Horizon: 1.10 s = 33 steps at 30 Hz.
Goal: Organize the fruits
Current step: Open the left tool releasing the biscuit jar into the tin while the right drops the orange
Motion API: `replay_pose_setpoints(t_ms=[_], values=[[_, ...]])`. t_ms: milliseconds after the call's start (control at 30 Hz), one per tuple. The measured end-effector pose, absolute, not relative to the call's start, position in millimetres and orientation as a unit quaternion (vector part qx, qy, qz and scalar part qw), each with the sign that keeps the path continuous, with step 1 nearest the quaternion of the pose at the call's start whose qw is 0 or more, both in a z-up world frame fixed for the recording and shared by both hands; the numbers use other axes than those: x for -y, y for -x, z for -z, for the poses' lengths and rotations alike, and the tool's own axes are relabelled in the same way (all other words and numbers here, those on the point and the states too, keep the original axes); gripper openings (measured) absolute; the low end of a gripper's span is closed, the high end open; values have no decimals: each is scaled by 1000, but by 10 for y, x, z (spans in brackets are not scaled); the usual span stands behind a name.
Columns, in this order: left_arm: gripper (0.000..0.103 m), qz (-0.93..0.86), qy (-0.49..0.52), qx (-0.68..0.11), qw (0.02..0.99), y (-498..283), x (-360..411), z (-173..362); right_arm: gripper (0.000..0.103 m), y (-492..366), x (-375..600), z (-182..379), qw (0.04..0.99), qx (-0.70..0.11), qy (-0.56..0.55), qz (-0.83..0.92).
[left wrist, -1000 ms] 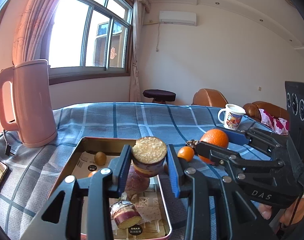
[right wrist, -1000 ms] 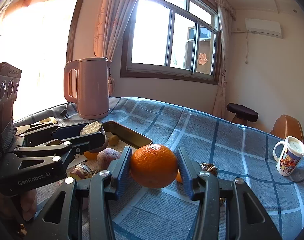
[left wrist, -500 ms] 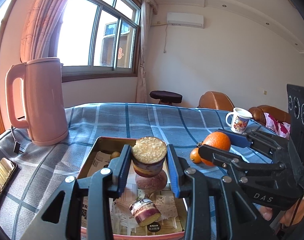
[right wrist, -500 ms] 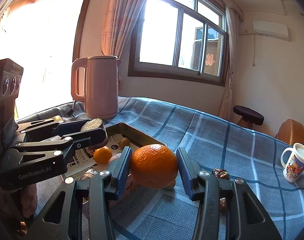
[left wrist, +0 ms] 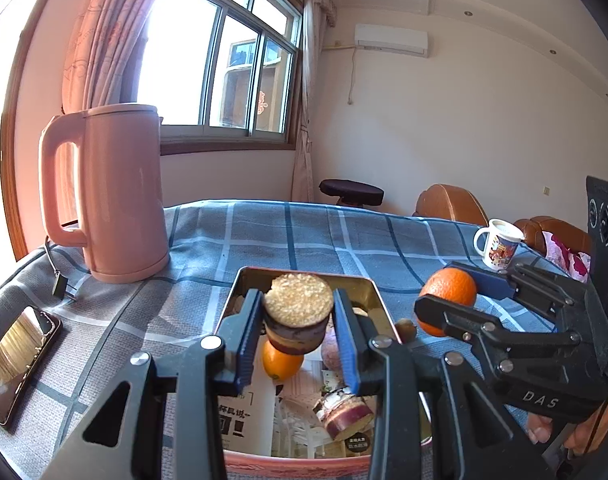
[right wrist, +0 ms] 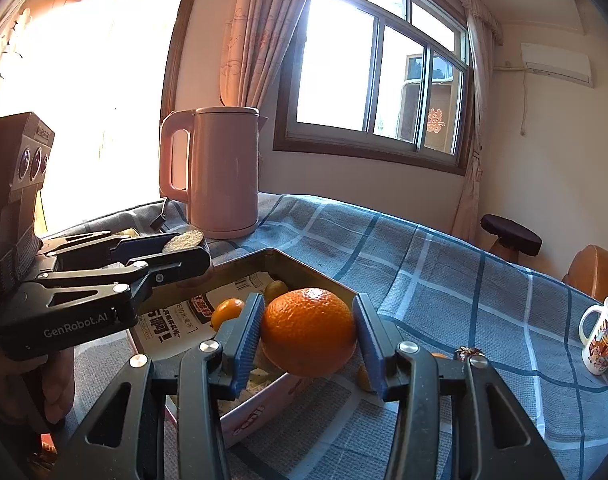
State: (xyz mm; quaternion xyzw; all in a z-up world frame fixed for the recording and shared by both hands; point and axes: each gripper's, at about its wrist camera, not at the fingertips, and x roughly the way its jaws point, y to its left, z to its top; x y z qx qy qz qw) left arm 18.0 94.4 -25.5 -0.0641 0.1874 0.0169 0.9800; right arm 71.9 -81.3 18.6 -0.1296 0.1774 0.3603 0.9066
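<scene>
My left gripper (left wrist: 298,320) is shut on a short purple-skinned sugarcane piece (left wrist: 298,306) with a pale cut face, held above the metal tray (left wrist: 304,274). Below it in the tray lie a small orange (left wrist: 278,360), a purple round fruit (left wrist: 328,354) and a second cane piece (left wrist: 341,412). My right gripper (right wrist: 307,332) is shut on a big orange (right wrist: 307,330), hanging over the tray's near right corner (right wrist: 264,404). In the right wrist view the left gripper (right wrist: 184,248) hovers over the tray's left side. A small brown fruit (left wrist: 405,328) sits at the tray's right rim.
A pink kettle (left wrist: 116,196) stands on the blue checked cloth, left of the tray, and a phone (left wrist: 20,360) lies further left. At the far right stands a printed mug (right wrist: 601,340). A wrapped sweet (right wrist: 467,354) and a small orange (right wrist: 363,376) lie right of the tray.
Both grippers have moved left across the table, so the tray now lies under them. The big orange is now over the tray's corner. Neither grip has changed.
</scene>
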Motion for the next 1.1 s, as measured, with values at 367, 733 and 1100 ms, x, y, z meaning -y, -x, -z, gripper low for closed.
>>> replay_pose_setpoints(t_ms=[367,733,1100], values=[[37,-33,65,-209,975,-180,-1089,336,48,-682,575,-120,896,-185,141,-378],[37,-36,66,-240,968,-228,-1195,387,48,-673,377,-10,885,-200,158,-389],[37,-12,67,-283,957,-318,-1215,466,48,-708,213,113,869,-231,185,-395]])
